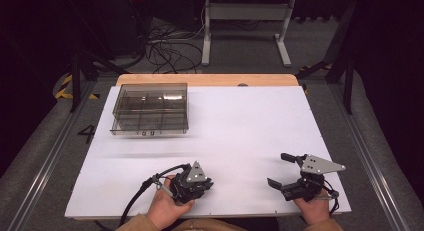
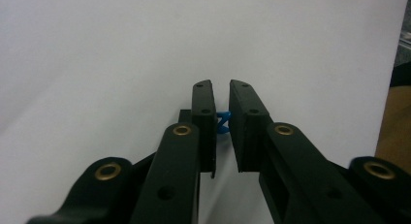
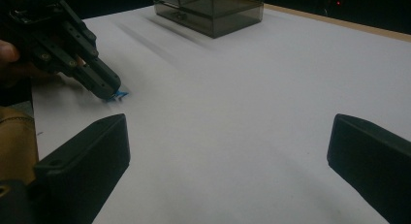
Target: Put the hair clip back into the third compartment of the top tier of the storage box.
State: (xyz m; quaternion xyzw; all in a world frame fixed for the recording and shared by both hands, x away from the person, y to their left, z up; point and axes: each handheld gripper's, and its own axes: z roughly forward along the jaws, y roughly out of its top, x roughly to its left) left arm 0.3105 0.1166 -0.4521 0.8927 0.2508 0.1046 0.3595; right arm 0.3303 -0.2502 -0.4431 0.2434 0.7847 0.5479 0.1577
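A small blue piece lies on the white sheet near its front edge. My left gripper points down at it, jaws drawn almost together, and the pads pinch the blue piece between them. From above, the left gripper sits in a hand at the front left, and its body hides the piece. My right gripper rests at the front right with its jaws wide apart and nothing between them. In its own view, the right gripper faces bare sheet.
A smoky see-through compartment box with its lid down stands at the back left of the sheet; the same box appears at the top of the right gripper view. The wooden table edge runs behind it. Cables and a desk frame lie on the floor beyond.
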